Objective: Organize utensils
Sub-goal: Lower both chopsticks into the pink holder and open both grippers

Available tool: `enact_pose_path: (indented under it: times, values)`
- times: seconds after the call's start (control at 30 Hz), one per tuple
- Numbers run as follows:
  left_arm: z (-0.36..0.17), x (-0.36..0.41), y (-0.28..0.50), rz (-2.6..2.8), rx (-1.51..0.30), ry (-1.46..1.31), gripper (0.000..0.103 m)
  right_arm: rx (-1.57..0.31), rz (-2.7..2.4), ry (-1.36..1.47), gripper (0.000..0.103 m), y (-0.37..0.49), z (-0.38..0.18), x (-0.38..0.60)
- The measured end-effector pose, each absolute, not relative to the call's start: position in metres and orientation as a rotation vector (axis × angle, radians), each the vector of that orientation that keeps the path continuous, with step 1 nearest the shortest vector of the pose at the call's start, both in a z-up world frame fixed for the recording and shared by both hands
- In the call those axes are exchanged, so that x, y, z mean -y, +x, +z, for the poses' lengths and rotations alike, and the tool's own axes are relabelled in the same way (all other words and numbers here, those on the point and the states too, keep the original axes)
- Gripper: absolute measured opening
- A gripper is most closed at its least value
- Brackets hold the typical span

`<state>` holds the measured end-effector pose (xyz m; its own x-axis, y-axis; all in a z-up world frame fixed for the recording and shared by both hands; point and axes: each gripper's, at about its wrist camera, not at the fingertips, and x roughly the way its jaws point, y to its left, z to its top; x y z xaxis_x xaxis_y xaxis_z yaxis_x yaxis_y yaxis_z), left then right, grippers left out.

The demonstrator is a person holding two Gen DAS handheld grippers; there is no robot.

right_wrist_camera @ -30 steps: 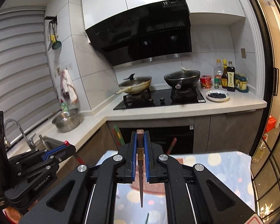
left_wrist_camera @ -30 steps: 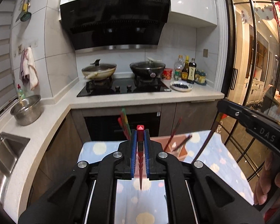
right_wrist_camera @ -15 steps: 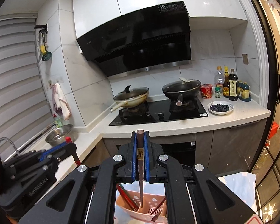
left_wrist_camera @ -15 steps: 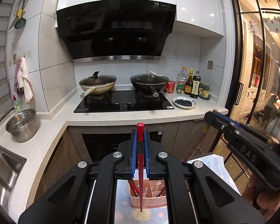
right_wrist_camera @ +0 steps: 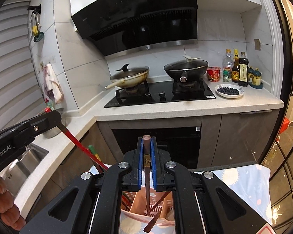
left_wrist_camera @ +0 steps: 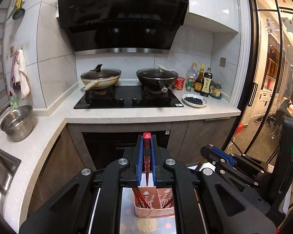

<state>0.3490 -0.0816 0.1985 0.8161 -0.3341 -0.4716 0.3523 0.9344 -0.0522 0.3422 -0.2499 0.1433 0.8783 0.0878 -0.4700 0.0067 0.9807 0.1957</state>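
My left gripper [left_wrist_camera: 146, 139] is shut on a red chopstick [left_wrist_camera: 146, 163] that points down into a pink slotted utensil basket [left_wrist_camera: 154, 204] holding several chopsticks. My right gripper [right_wrist_camera: 146, 139] is shut on a dark brown chopstick [right_wrist_camera: 146, 161], its lower end inside the same basket [right_wrist_camera: 132, 200]. In the right wrist view the left gripper [right_wrist_camera: 48, 120] shows at the left with its red chopstick [right_wrist_camera: 78, 140] slanting down to the basket. The right gripper [left_wrist_camera: 214, 153] appears at the right of the left wrist view.
The basket stands on a table with a blue sun-patterned cloth [right_wrist_camera: 244, 185]. Beyond is a kitchen counter [left_wrist_camera: 152, 115] with a hob, two lidded woks, bottles and a plate of blueberries [left_wrist_camera: 194, 100]. A steel pot [left_wrist_camera: 17, 122] and sink [left_wrist_camera: 2, 167] are left; glass doors right.
Both grippers have shifted over the table with their chopsticks still clamped. The pink basket now lies directly beneath both sets of fingers, and each chopstick's lower end reaches into it.
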Motion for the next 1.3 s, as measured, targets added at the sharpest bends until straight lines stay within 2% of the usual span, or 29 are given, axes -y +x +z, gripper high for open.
enact_pose_path:
  times: [0.13, 0.47, 1.3]
  values:
    - [0.193, 0.081, 0.349, -0.359, -0.508, 0.035, 0.007, -0.500, 0.036, 0.181, 0.007, 0.341, 0.138, 0.247]
    - [0.231, 0.073, 0.333, -0.350, -0.418, 0.037, 0.007, -0.490, 0.029, 0.183, 0.007, 0.336, 0.143, 0.249]
    - [0.220, 0.078, 0.340, -0.357, -0.441, 0.034, 0.007, -0.517, 0.030, 0.182, 0.007, 0.335, 0.131, 0.249]
